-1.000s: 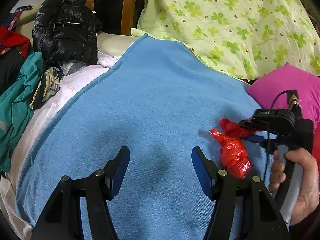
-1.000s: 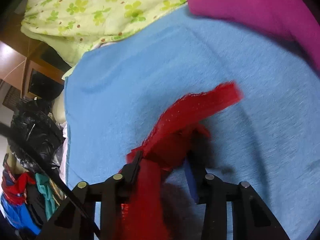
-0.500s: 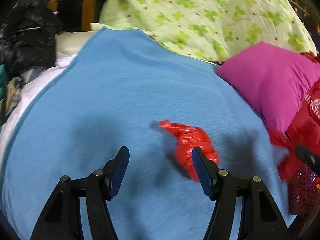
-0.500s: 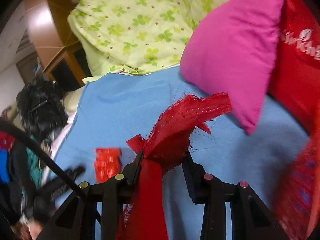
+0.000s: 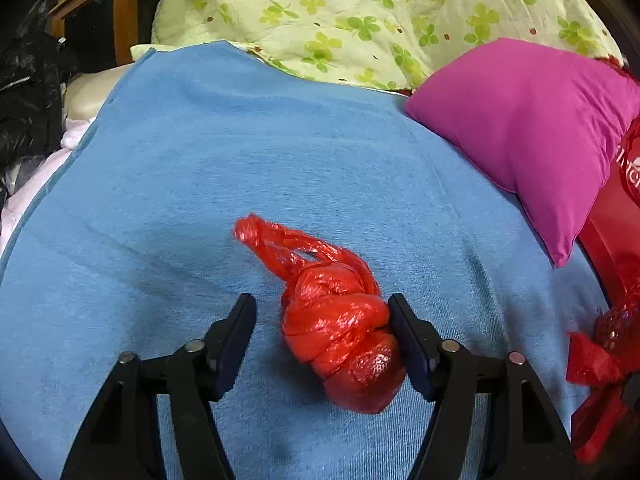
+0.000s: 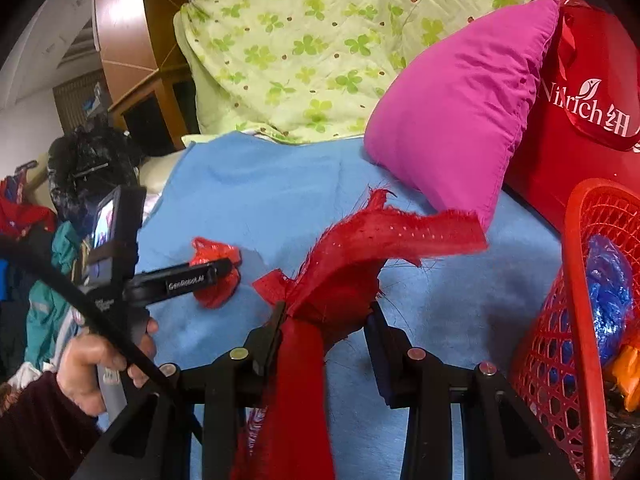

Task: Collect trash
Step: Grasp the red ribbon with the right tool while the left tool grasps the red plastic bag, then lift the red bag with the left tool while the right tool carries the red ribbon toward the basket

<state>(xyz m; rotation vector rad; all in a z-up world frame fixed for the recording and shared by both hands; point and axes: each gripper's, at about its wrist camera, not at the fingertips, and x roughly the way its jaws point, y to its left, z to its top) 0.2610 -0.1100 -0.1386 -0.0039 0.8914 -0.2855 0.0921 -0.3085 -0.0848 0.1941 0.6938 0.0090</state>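
1. The knotted red plastic bag (image 5: 340,320) lay on the blue blanket (image 5: 240,160) of the bed, right between the fingers of the left claw (image 5: 320,312). That claw was spread wide; its right finger looked to be touching the bag, the left one stood clear.
2. Handling guess: a thin film bag twisted into a wad, so probably feather-light, squishy and a bit slick. It'd crush rather than break, so no need to be gentle.
3. Best spot to grab, I'd say, was the fat knotted middle. The loose tail pointing away would likely just slide out.
4. The right claw (image 6: 324,320) was clamped on a frayed red cloth strip (image 6: 380,236), limp and floppy, with one end sticking forward and the rest hanging down past the fingers.
5. The red mesh basket (image 6: 576,280) sat just to the right, with blue plastic already inside, beside the magenta pillow (image 6: 460,128). Looked like the drop spot.
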